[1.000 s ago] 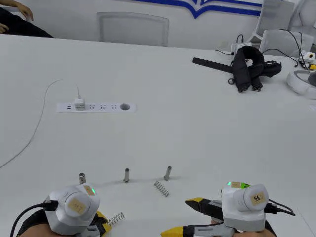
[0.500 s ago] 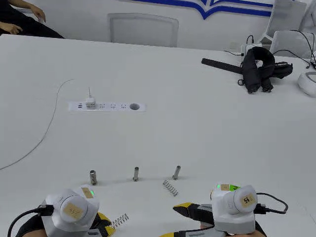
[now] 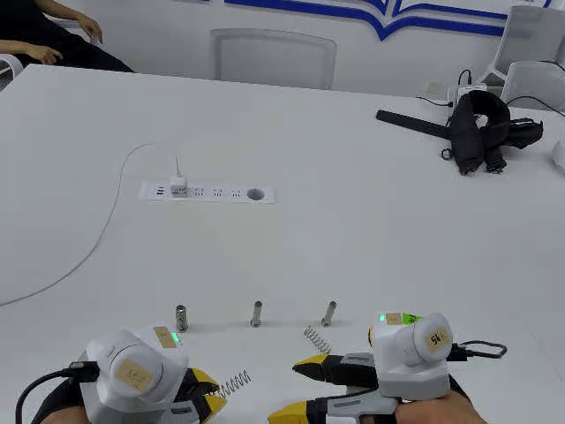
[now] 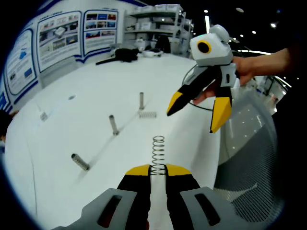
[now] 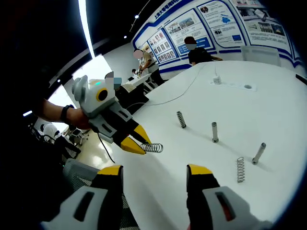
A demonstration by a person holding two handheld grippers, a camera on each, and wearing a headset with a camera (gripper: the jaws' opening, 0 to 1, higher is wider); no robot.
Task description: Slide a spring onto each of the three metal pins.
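As I read the left gripper view, my left gripper (image 4: 157,170) has its yellow-tipped jaws pinched together on one end of a spring (image 4: 157,152), which sticks straight out ahead of the tips. My right gripper (image 5: 154,170) has its jaws spread wide with nothing between them, and I hold it near the left one at the near edge of the white table (image 3: 353,230).

Three metal pins stand upright in a row close to that edge. The left pin (image 3: 181,318) already carries a coil around it. The middle pin (image 3: 256,314) and the right pin (image 3: 328,313) are bare. A loose spring (image 3: 315,340) lies flat on the table just beside the right pin, on my side of it.

For writing, the right sticker (image 3: 435,338) on that gripper's round housing shows handwritten digits, something like 56. The left sticker (image 3: 134,375) I cannot make out. Blue-framed posters (image 5: 230,24) on the wall carry print too small for me to read. Farther back on the table lies a white power strip (image 3: 207,192) with one plug in it.
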